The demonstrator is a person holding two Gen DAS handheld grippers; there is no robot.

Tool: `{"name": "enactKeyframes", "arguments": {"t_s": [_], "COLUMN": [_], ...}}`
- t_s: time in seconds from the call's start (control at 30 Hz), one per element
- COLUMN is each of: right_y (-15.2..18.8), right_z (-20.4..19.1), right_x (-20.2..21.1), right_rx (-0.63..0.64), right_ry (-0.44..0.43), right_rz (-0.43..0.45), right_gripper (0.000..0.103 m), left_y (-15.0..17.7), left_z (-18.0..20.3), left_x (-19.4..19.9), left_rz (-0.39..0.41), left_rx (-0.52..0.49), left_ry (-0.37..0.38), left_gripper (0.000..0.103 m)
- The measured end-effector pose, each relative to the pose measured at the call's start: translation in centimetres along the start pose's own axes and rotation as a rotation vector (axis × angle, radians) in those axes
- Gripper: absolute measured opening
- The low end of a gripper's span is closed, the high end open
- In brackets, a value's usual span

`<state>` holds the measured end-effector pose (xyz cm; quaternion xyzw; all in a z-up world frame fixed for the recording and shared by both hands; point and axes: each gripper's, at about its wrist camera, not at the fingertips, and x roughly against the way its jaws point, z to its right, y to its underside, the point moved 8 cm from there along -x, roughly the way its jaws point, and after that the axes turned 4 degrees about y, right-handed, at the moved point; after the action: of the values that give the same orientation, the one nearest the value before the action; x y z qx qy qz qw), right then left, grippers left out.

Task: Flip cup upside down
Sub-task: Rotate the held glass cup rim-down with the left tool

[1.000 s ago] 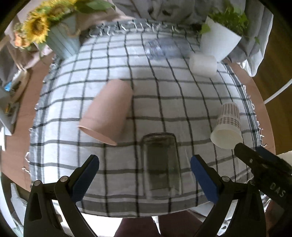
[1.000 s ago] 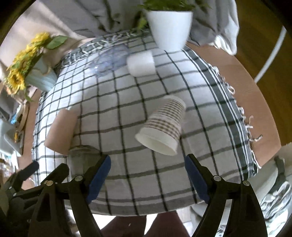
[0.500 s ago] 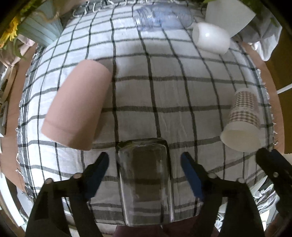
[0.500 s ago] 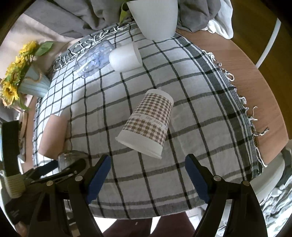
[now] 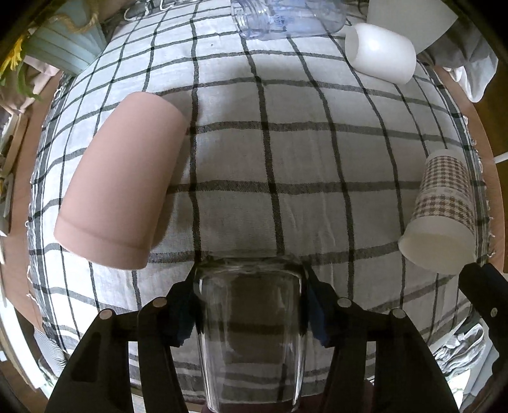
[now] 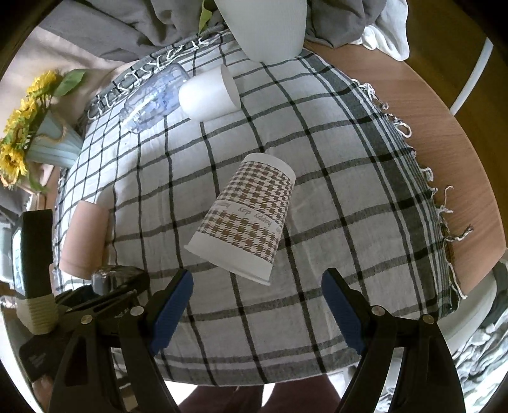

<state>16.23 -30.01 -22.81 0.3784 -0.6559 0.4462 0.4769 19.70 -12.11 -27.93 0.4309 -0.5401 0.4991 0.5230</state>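
Note:
A clear glass cup (image 5: 250, 330) lies on its side at the near edge of the checked cloth (image 5: 254, 159). My left gripper (image 5: 250, 305) is shut on the glass cup, a blue pad on each side. A houndstooth paper cup (image 6: 244, 216) lies on its side just ahead of my right gripper (image 6: 257, 305), which is open and empty above the cloth (image 6: 317, 133). The paper cup also shows at the right of the left wrist view (image 5: 441, 213). The left gripper's body (image 6: 95, 305) shows at the lower left of the right wrist view.
A pink cup (image 5: 120, 190) lies on its side left of the glass. A white cup (image 5: 381, 54) and a clear plastic bottle (image 5: 285, 16) lie at the far side. A white plant pot (image 6: 263, 25) and a sunflower vase (image 6: 47, 139) stand at the far corners. Bare wooden table (image 6: 444, 127) lies to the right.
My left gripper moved forward and down onto the glass cup and closed on it. My right gripper came closer to the paper cup and stayed open.

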Motion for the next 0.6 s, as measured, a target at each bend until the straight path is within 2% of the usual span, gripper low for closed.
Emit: {"name": "enactKeyframes", "arguments": {"t_s": [0.2,0.4,0.6], "right_y": [-0.1,0.1,-0.2], "right_z": [0.1,0.2,0.5], "right_x": [0.3,0.8,2.0], "right_rx": [0.014,0.0,-0.011], "right_ry": [-0.002,-0.023,-0.023], "right_rz": [0.012,0.014,0.053], "right_gripper": [0.083,0.083,0.083], "left_y": [0.4,0.3,0.0], "left_z": [0.0,-0.2,0.3], "left_x": [1.5,3.8,5.2], "left_rz": [0.027,0.092,0.143], "left_rx": [0.005,0.007,0.003], "left_ry": [0.03,0.032,0.048], "left_gripper": [0.056,0.056,0.056]}}
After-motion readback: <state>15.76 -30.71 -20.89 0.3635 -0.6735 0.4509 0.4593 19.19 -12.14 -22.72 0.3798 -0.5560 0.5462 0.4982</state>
